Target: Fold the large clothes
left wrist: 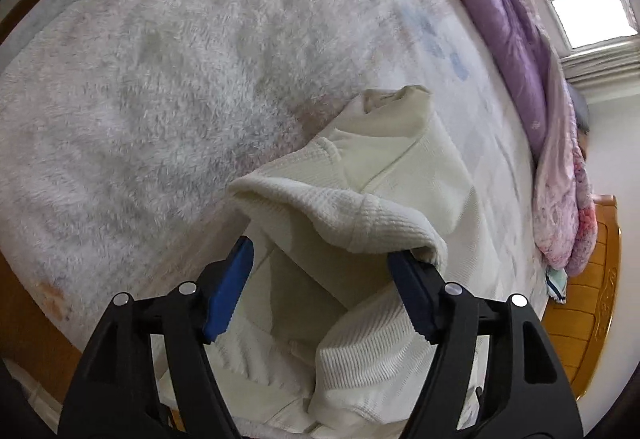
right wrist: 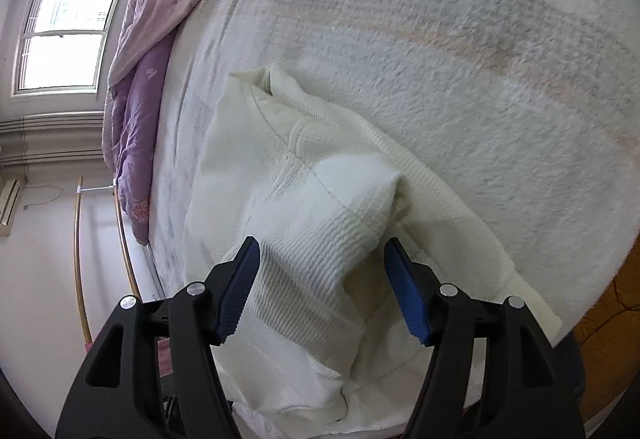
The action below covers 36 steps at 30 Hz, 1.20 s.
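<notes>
A cream waffle-knit garment (left wrist: 400, 175) lies partly folded on the bed near its front edge, with a doubled flap raised toward the camera. My left gripper (left wrist: 320, 251) is open just above it. The flap's hem drapes across the gap and rests over the right blue fingertip (left wrist: 404, 275), but the pads do not press on it. In the right wrist view the same garment (right wrist: 280, 175) bulges up in a rounded fold. My right gripper (right wrist: 321, 244) is open astride that fold, its pads standing beside the cloth without pinching it.
A fuzzy white blanket (left wrist: 160, 59) covers the bed (right wrist: 480, 59). A bunched purple floral quilt (left wrist: 500, 19) runs along the far side under a window (right wrist: 60, 35). The wooden bed frame (left wrist: 592, 279) shows at the edges, and a clothes rail (right wrist: 80, 239) stands by the wall.
</notes>
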Motion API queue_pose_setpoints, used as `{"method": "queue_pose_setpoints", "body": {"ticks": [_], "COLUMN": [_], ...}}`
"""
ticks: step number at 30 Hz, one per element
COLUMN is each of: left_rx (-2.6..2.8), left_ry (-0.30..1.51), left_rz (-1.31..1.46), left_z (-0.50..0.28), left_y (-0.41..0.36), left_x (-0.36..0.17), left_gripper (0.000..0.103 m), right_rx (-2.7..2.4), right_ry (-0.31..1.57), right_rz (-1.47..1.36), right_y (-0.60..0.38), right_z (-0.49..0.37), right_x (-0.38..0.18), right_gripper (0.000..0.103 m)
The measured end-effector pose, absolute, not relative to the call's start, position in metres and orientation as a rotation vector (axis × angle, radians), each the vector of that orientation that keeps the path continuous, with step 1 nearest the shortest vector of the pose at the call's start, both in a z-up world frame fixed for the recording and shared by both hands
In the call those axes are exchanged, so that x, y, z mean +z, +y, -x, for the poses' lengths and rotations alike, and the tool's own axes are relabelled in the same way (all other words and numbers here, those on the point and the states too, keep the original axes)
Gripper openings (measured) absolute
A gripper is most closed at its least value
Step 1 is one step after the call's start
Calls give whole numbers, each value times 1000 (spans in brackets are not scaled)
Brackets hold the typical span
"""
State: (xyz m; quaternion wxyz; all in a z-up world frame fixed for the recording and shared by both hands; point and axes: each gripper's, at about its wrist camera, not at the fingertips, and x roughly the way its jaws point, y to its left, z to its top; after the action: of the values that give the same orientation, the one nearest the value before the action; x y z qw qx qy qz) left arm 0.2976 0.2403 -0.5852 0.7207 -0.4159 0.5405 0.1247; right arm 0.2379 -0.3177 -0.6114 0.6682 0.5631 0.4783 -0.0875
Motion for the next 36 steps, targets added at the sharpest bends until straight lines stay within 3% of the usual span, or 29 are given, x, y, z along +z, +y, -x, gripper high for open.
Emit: {"method": "queue_pose_setpoints", "body": {"ticks": [17,28,30,32,33,36], "left_rx": [81,117,144,189,208,258], "left_ry": [992,1035,1101,1198,1250,1272], "left_rz": [1317,1226,1142,990,941,932], "left_z": [-262,-297,-312,-327,-330,-312], "left_y": [250,233,224,214,212,217], "left_x": [-569,-582,-588,-599,-605,-609], "left_gripper": [71,75,74,23,4,4], "right_rx": [-166,-156,-149,-139,-142,-153], "right_ry": [1085,1128,1129,1146,1162,1184], "right_rz": [-1235,-1228,-1216,-1168,-1140,-1081], "right_y": [-307,-302,-302,-300,-299,-302], "right_z": [-239,-249,-252,-256,-257,-256], "right_x": [-604,-616,-616,-613,-613,-605], "right_gripper": [62,62,52,18,11,6]}}
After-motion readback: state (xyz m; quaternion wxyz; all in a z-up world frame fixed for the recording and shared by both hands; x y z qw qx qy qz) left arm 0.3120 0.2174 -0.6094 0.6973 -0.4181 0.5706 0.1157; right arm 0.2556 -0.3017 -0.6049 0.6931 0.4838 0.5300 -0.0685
